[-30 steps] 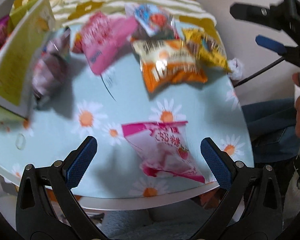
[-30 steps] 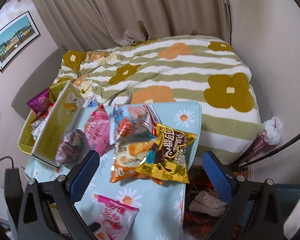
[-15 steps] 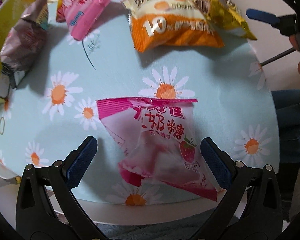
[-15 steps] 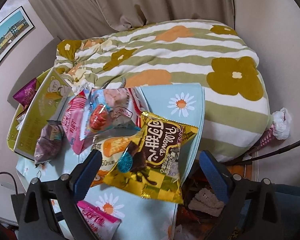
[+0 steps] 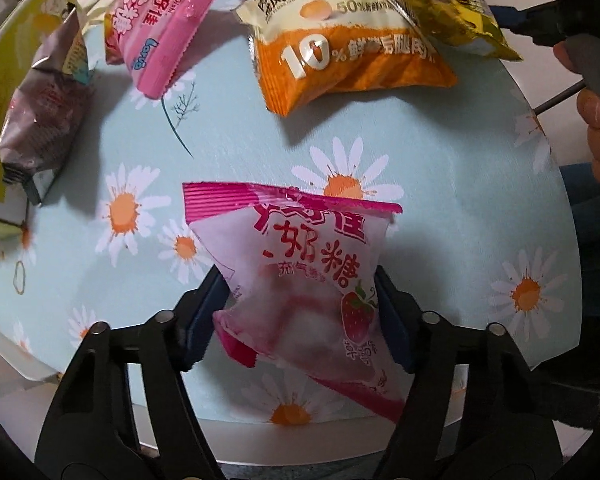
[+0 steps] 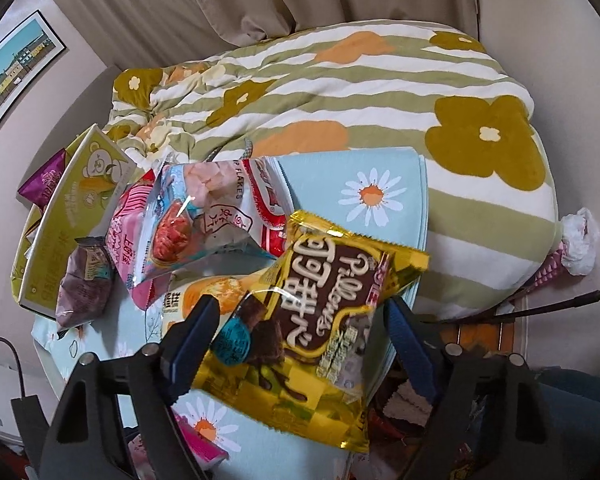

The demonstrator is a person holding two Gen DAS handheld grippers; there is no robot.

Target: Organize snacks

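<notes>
A pink strawberry candy bag [image 5: 292,240] lies near the front edge of the daisy-print table [image 5: 460,160]. My left gripper [image 5: 298,280] points straight down over it. Its jaws are closing and both blue pads press the bag's sides, which are crumpled. A yellow chocolate-pillow bag [image 6: 320,320] lies on top of the snack pile at the table's right side. My right gripper [image 6: 302,304] straddles it with its jaws closing. The pads stand right at the bag's edges without visibly squeezing it.
An orange bag [image 5: 340,60], a long pink bag [image 5: 160,28] and a mauve bag [image 5: 40,120] lie further back. A light-blue flakes bag [image 6: 204,220] tops the pile. A yellow-green box [image 6: 72,216] holds snacks at the left. A striped flowered blanket [image 6: 340,92] lies behind. A hand [image 5: 596,120] shows at the right.
Both grippers came down closer to the table. The left jaws narrowed from wide open onto the pink candy bag. The right jaws narrowed around the yellow bag.
</notes>
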